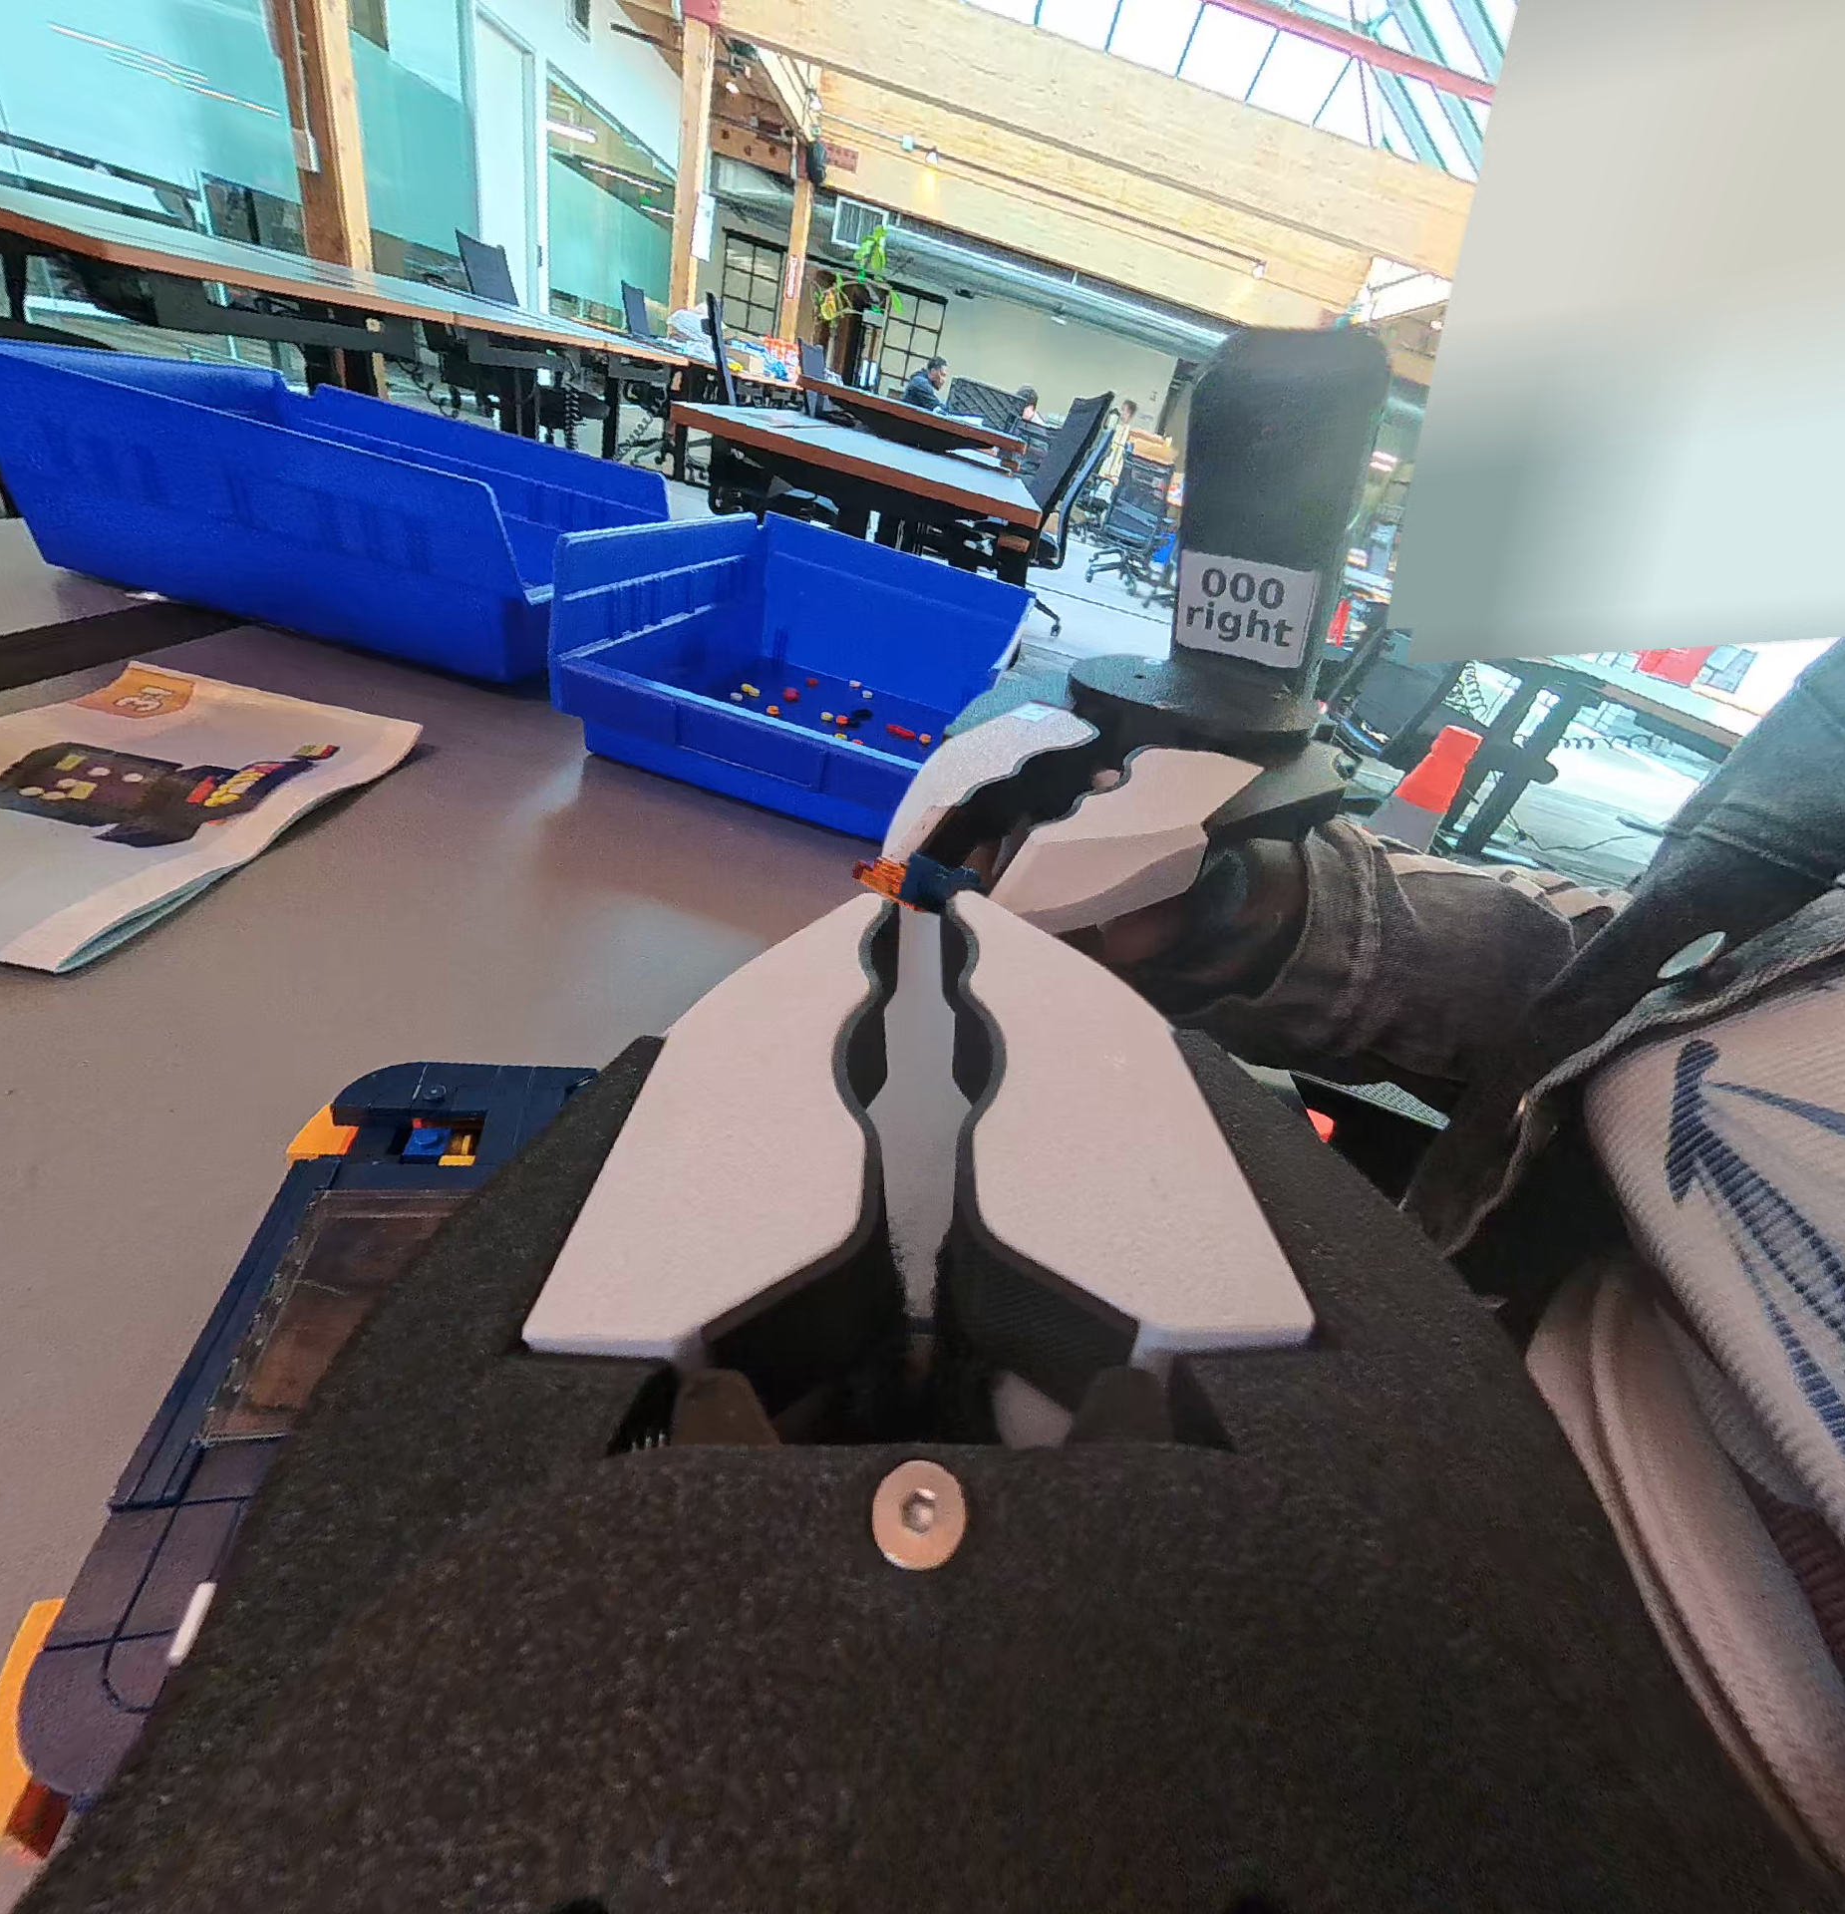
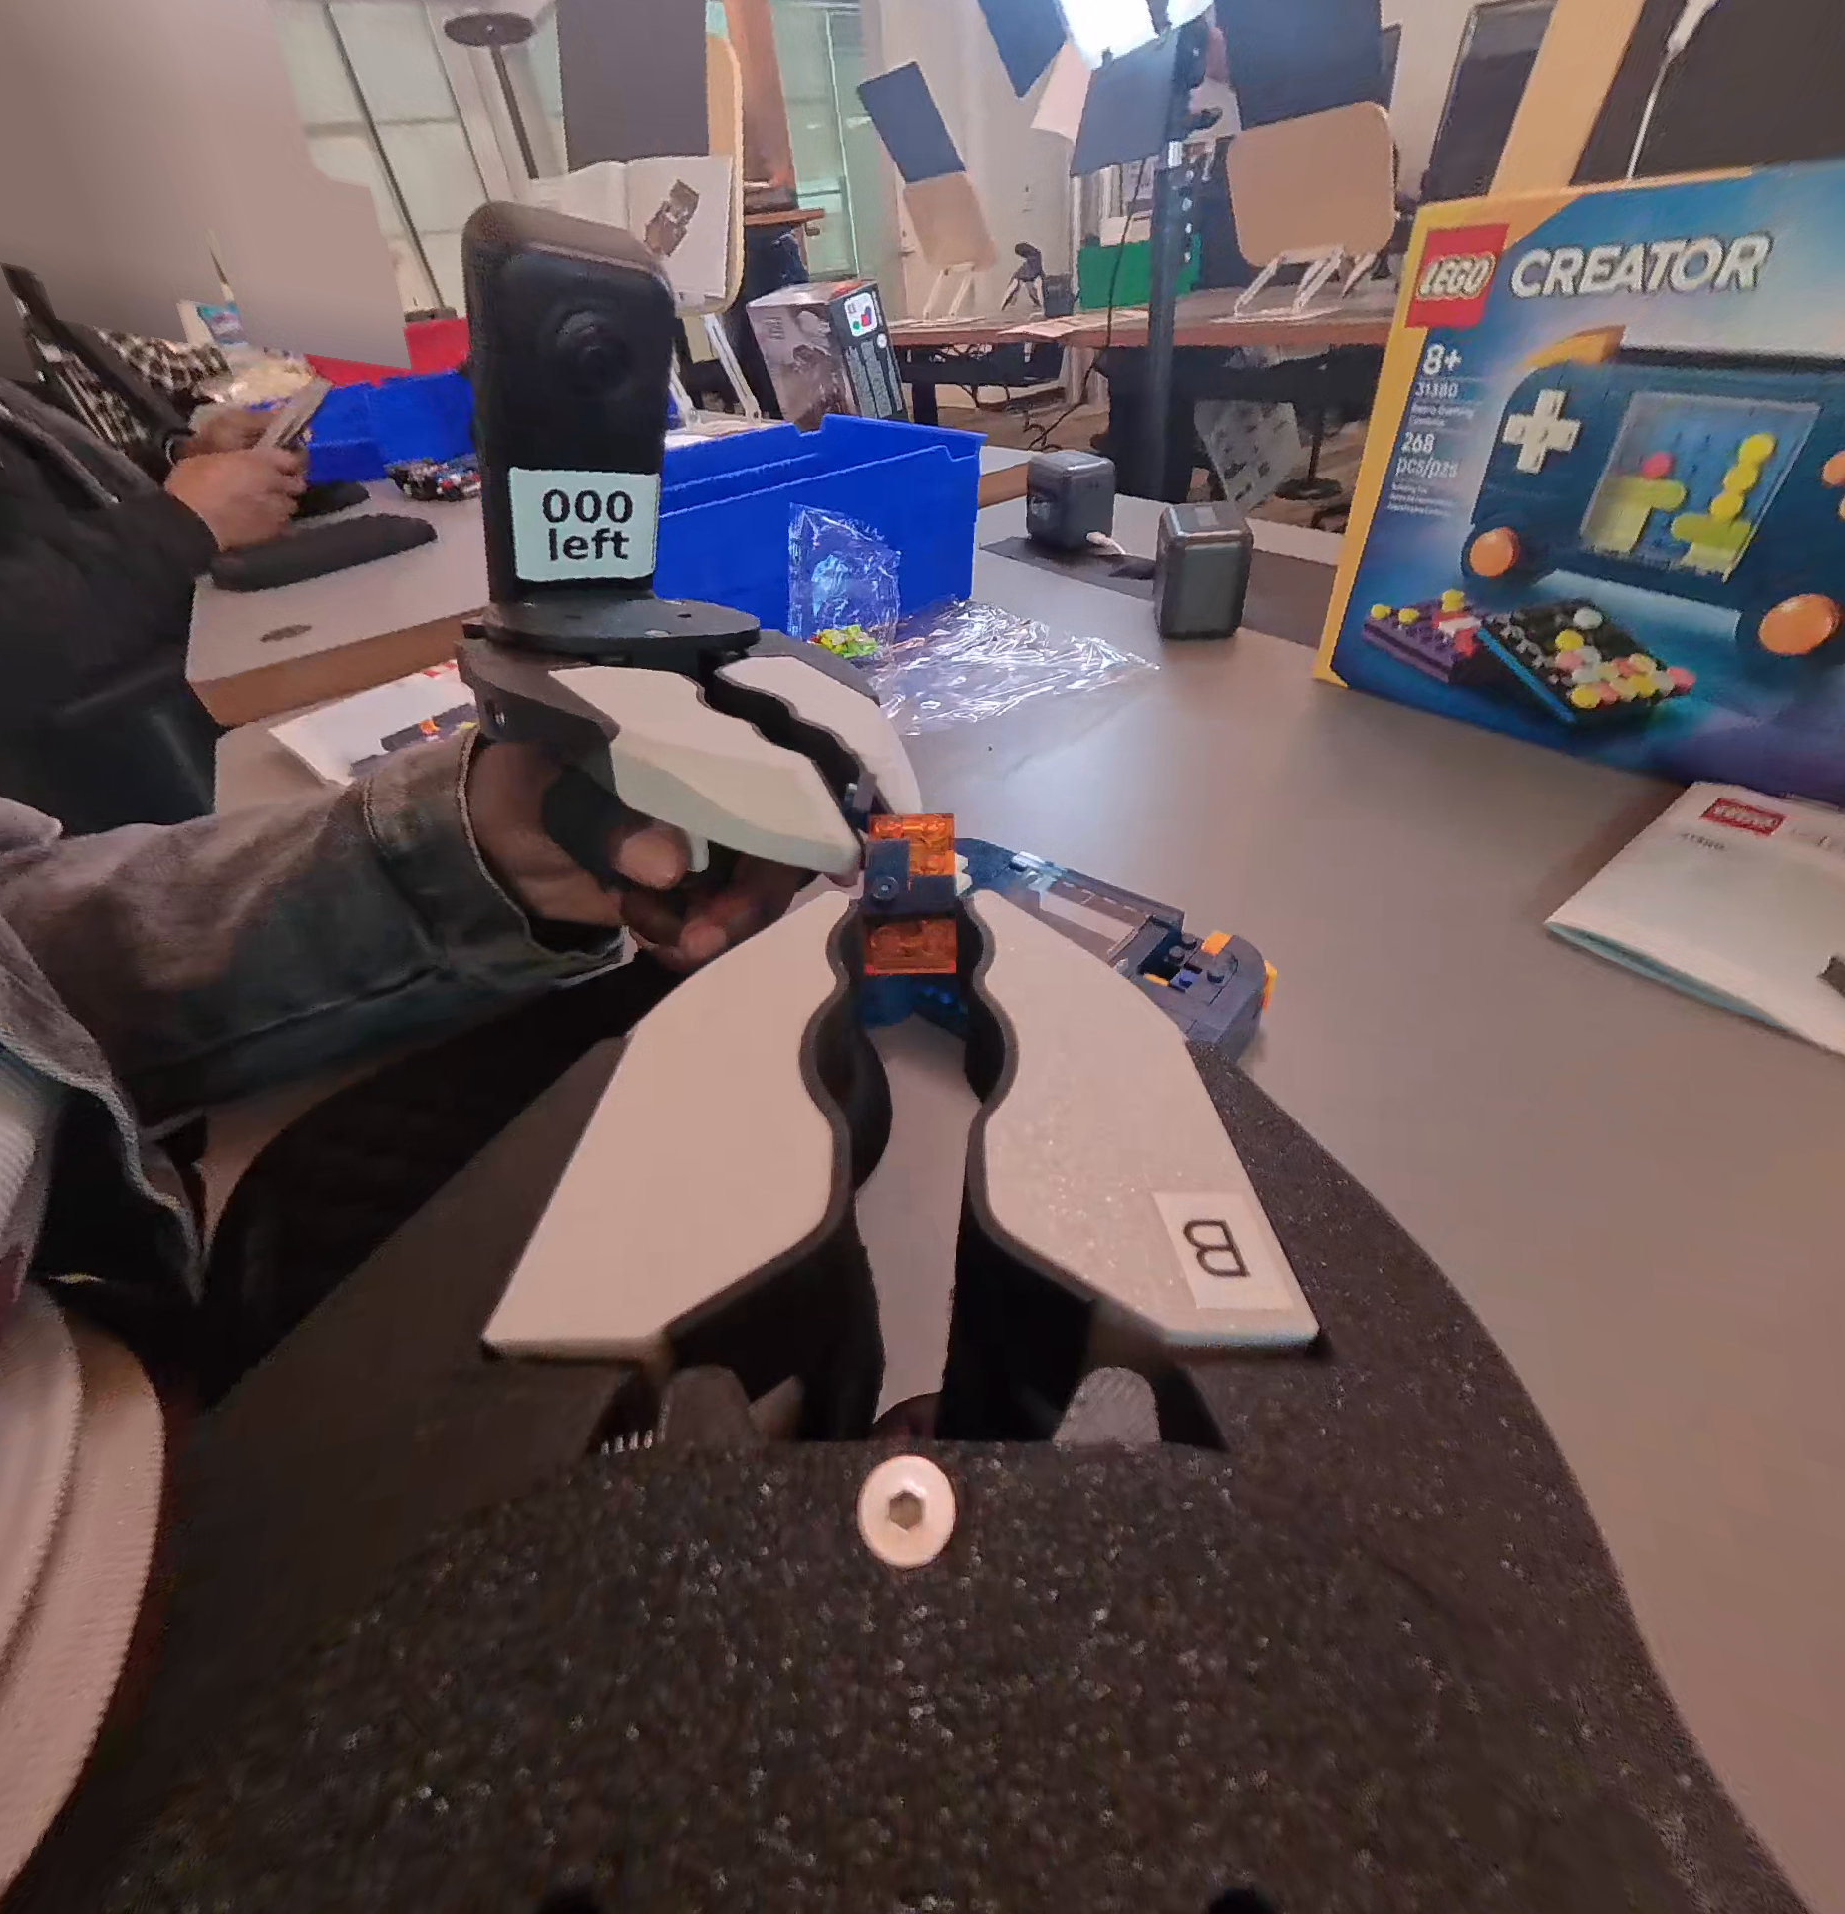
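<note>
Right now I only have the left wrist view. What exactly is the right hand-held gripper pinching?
Observer: The right hand-held gripper is shut on a small stack of orange and dark blue bricks.
Operator: Anything on the table to its right?
Observer: A blue set box stands upright there.
Operator: And farther back?
Observer: Crumpled clear plastic bags lie on the table.

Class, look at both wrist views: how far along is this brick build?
Done: a dark blue console body with orange corners lies partly built on the table. In hand: the right gripper is shut on a small orange-and-blue sub-assembly, the left gripper has its tips at its top; whether they grip is unclear. Left: loose pieces lie in the blue bin, so it likely isn't finished.
</note>
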{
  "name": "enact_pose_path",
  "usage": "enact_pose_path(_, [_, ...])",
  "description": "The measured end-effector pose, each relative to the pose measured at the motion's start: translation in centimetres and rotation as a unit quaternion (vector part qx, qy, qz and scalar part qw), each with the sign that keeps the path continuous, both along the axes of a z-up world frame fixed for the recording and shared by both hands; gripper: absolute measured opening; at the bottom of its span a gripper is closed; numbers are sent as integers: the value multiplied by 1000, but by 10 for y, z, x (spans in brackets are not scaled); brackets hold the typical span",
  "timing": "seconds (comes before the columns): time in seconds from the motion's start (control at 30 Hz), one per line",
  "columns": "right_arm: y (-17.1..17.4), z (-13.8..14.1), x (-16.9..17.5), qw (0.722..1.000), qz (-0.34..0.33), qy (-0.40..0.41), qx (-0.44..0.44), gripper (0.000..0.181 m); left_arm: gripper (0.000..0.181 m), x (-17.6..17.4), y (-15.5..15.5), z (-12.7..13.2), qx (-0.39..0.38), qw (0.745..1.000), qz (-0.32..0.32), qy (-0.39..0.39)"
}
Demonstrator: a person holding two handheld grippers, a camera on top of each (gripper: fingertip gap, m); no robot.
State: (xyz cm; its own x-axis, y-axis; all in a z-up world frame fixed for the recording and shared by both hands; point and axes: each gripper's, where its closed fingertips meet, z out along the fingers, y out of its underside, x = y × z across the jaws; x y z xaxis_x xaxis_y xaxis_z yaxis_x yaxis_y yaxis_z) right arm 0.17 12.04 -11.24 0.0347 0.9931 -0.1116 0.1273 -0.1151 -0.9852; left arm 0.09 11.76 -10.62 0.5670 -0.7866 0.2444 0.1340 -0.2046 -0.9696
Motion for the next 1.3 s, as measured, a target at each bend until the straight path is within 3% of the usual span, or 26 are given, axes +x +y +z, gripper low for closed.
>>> enact_pose_path(0.4, [2,-6,4,1000,-12,-24,-9,16,2,1,0,-2,-6,1000,-5,0])
enact_pose_path(0.63, [4,-11,8,999,-17,-32,-6,16,1,0,0,8,7,1000,-6,-23])
enact_pose_path(0.83, [14,-33,14,997,-38,-62,-18,17,1,4,9,25,17,1000,-9,-8])
enact_pose_path(0.97, [16,-33,23,996,-55,-60,-24,17,1,14,42,42,12,999,-27,10])
enact_pose_path(1.07, [13,-29,29,997,-60,-42,-33,17,1,36,83,60,16,998,-47,34])
enact_pose_path(1.2, [14,-27,39,996,-70,-25,-47,17,1,88,147,81,6,994,-93,56])
enact_pose_path(1.3, [16,-25,47,995,-81,-14,-52,17,2,134,194,73,-34,988,-121,94])
